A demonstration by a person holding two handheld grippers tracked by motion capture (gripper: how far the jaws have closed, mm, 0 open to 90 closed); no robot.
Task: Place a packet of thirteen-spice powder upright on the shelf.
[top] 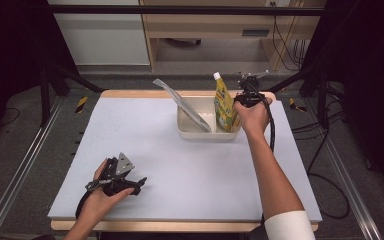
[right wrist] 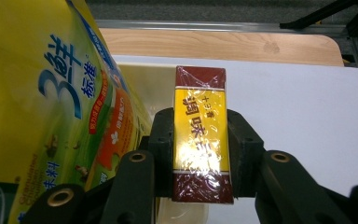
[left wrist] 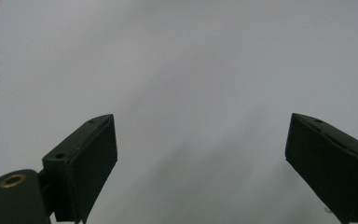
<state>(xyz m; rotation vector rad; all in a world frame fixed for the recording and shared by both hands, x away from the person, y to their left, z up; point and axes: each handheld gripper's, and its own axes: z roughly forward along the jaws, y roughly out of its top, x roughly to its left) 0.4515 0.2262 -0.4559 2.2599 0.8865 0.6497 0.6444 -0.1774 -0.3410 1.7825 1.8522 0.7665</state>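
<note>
A white tray (top: 190,132) sits at the back middle of the pale mat. In it stand a yellow spouted pouch (top: 223,104) and a silver pouch (top: 187,106) that leans to the left. My right gripper (top: 240,104) hovers at the tray's right end, beside the yellow pouch (right wrist: 46,112). In the right gripper view my right gripper (right wrist: 200,144) is shut on a small yellow and dark red wrapped box (right wrist: 201,135). My left gripper (top: 139,185) rests low on the mat at the front left. Its jaws stand wide apart with nothing between them, left gripper (left wrist: 200,158).
The pale mat (top: 145,140) covers a wooden table. Metal rails run along both sides of the table, and a cable (top: 272,132) trails from my right gripper. A wooden cabinet (top: 215,30) stands behind the table.
</note>
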